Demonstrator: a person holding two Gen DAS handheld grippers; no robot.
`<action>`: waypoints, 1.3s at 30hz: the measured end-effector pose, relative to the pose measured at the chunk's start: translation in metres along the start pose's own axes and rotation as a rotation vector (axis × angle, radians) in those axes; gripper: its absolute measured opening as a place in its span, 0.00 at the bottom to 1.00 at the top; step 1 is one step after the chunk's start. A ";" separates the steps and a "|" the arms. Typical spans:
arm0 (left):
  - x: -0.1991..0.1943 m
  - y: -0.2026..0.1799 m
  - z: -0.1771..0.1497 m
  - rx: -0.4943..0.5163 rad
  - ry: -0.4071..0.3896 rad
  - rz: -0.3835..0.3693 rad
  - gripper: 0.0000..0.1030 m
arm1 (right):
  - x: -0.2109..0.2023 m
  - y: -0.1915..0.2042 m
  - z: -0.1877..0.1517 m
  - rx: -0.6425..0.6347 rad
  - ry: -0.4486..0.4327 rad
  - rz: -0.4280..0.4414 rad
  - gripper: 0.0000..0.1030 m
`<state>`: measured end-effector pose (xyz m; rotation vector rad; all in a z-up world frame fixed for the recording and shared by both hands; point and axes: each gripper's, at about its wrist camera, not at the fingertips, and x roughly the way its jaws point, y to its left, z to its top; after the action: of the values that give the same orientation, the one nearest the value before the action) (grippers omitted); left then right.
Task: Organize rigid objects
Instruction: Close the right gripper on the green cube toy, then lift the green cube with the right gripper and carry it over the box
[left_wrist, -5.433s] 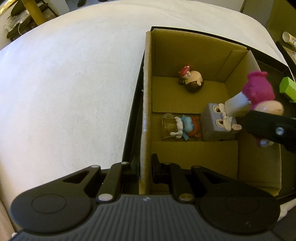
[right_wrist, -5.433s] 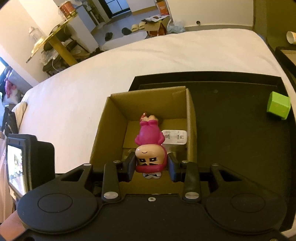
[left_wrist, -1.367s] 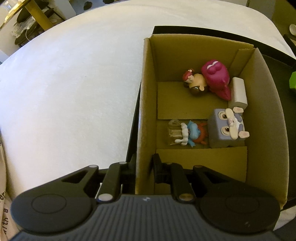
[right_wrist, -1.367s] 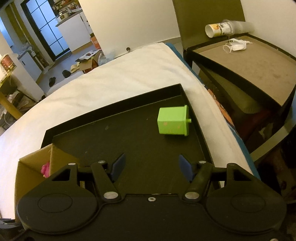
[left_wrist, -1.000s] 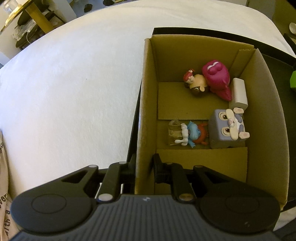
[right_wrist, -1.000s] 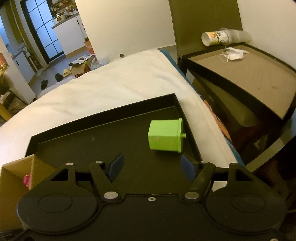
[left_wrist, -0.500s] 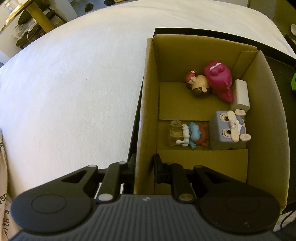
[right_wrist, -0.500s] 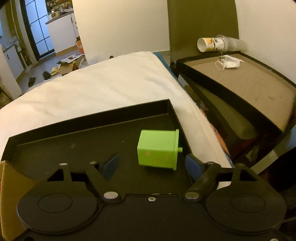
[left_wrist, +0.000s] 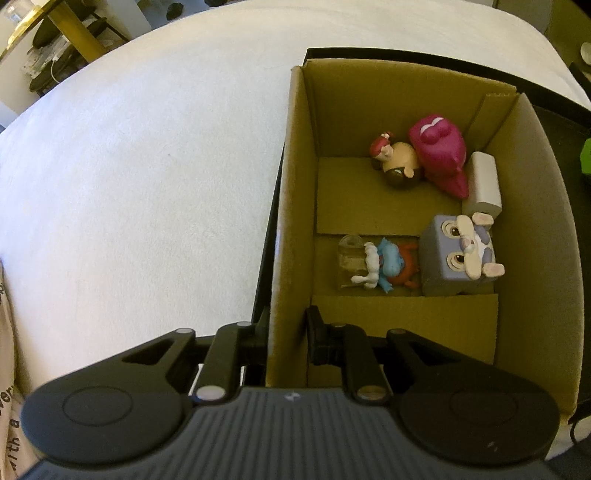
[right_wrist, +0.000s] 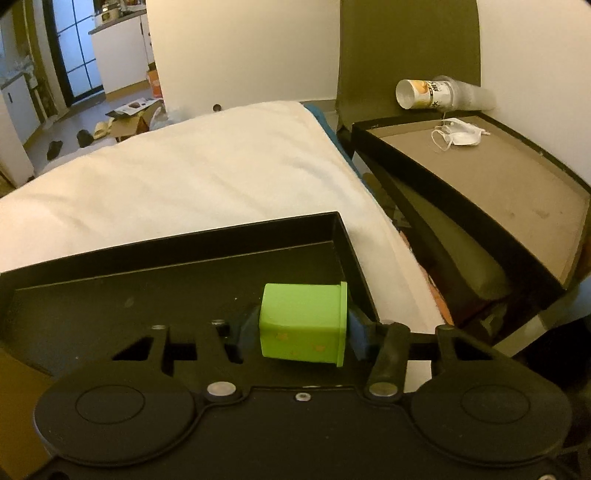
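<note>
A cardboard box (left_wrist: 295, 184) stands on the black tray (right_wrist: 147, 295). My left gripper (left_wrist: 286, 332) is shut on the box's near left wall. In the box lie a pink figure (left_wrist: 439, 147), a brown-headed figure (left_wrist: 397, 162), a white block (left_wrist: 484, 184), a grey bunny cube (left_wrist: 454, 254) and a blue-and-red figure (left_wrist: 388, 266). A green block (right_wrist: 301, 321) lies on its side in the tray's far right corner. My right gripper (right_wrist: 302, 328) straddles it, jaws closing, with both blue pads against its sides.
The tray rests on a white bed cover (right_wrist: 184, 177). To the right, past the bed's edge, a dark side table (right_wrist: 480, 166) carries a tipped paper cup (right_wrist: 424, 94) and a face mask (right_wrist: 460, 134). The tray's raised rim (right_wrist: 347, 243) runs just behind the green block.
My right gripper has moved in over the green block, widened, then closed its pads onto it. The left gripper and the box have stayed put.
</note>
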<state>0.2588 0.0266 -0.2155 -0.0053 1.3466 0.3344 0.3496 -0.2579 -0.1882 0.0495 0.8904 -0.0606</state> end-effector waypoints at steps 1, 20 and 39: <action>0.000 0.000 0.001 -0.001 0.001 0.001 0.16 | -0.002 0.000 -0.001 -0.003 0.001 0.005 0.48; -0.005 0.003 -0.002 0.003 -0.011 -0.014 0.15 | -0.053 0.005 -0.007 -0.004 -0.013 0.091 0.47; -0.001 0.008 0.002 0.004 0.006 -0.030 0.14 | -0.097 0.009 -0.004 -0.018 -0.012 0.152 0.48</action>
<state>0.2589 0.0350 -0.2127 -0.0237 1.3521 0.3065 0.2863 -0.2453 -0.1150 0.0992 0.8727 0.0890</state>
